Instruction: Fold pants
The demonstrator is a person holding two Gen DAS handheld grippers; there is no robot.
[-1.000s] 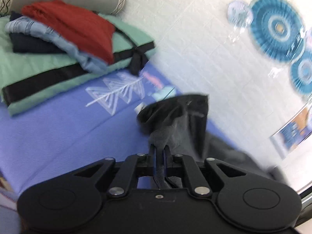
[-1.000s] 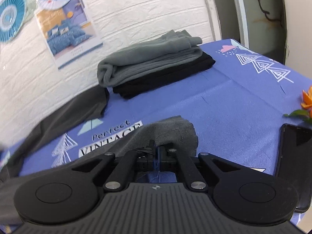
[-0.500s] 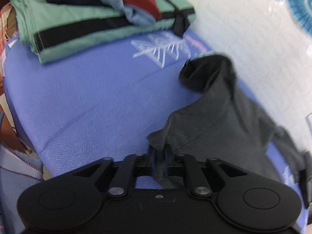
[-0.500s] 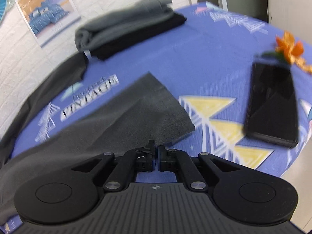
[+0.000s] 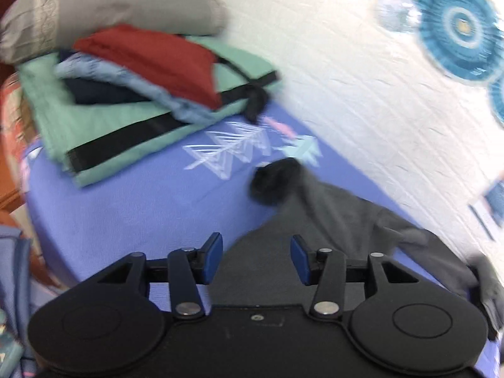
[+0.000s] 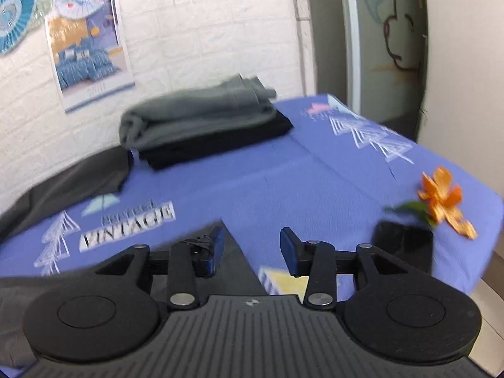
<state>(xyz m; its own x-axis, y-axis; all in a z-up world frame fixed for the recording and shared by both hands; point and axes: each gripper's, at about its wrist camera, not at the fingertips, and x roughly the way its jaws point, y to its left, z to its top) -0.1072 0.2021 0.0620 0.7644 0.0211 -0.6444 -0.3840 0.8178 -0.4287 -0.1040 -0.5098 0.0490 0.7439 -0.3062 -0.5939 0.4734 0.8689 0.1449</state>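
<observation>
blue printed bedsheet (image 6: 283,176), white brick wall (image 6: 204,37)

"VINTAGE" in white block letters on the blue bedsheet (image 6: 283,182); smaller line above unreadable.

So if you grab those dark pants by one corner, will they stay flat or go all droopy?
Probably droopy. The pants lie limp and rumpled on the blue sheet, with one end bunched up, so they look soft. They would likely sag and drag rather than slide stiffly.
</observation>
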